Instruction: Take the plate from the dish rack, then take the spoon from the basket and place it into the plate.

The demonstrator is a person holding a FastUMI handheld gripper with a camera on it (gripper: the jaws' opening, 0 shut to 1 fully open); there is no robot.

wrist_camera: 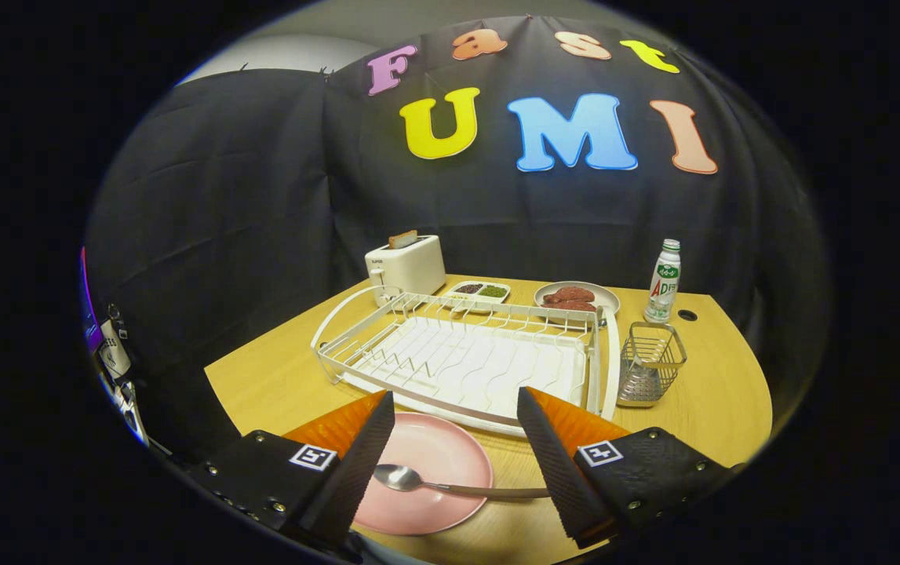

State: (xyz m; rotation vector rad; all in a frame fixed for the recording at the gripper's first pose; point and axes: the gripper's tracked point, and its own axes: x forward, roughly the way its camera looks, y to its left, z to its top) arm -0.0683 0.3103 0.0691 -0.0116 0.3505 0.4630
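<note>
The gripper (456,420) is open wide and holds nothing. Between its fingers, on the wooden table (277,377), sits the pink plate (438,455). The spoon (418,480) lies in the plate, handle pointing right. Just beyond is the white dish rack (465,357); the wire basket (650,365) stands at its right.

Glossy pink plate (434,455), shiny metal spoon (418,480), white coated-wire dish rack (465,345), metal mesh basket (651,362), matt wood-grain table (716,392).
</note>
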